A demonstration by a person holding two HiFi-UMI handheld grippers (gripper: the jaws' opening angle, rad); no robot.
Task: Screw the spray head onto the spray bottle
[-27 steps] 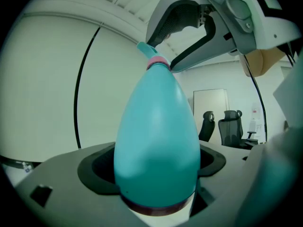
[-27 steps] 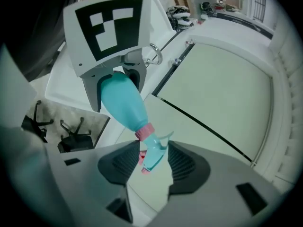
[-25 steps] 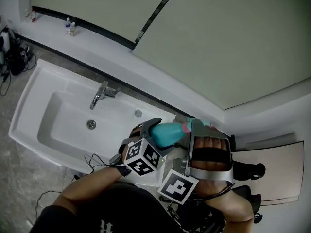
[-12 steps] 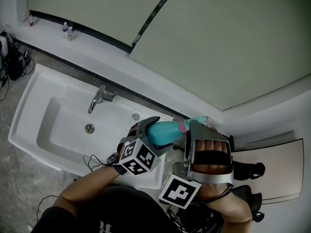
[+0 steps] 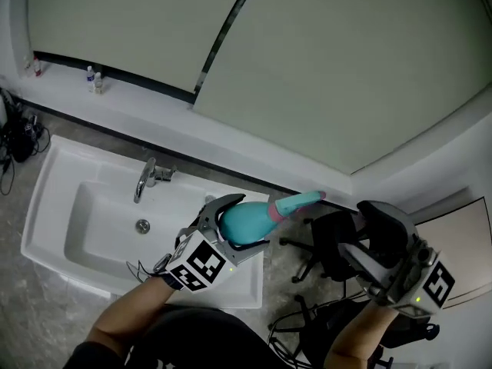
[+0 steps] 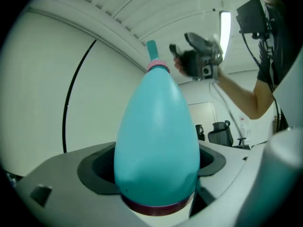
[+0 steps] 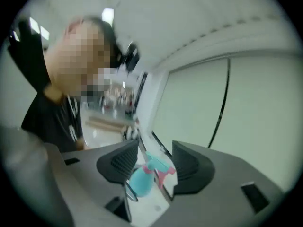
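Teal bottle [image 5: 244, 223] with a pink collar — its spray head [image 5: 300, 201], at two o'clock, teal and pink. Black-and-white square-patterned marker cube [image 5: 198, 266] at seven o'clock. White sink [image 5: 44, 192].

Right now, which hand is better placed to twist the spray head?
Right, likely: the right gripper is open, empty and aimed at the spray head; the left gripper is shut on the spray bottle.
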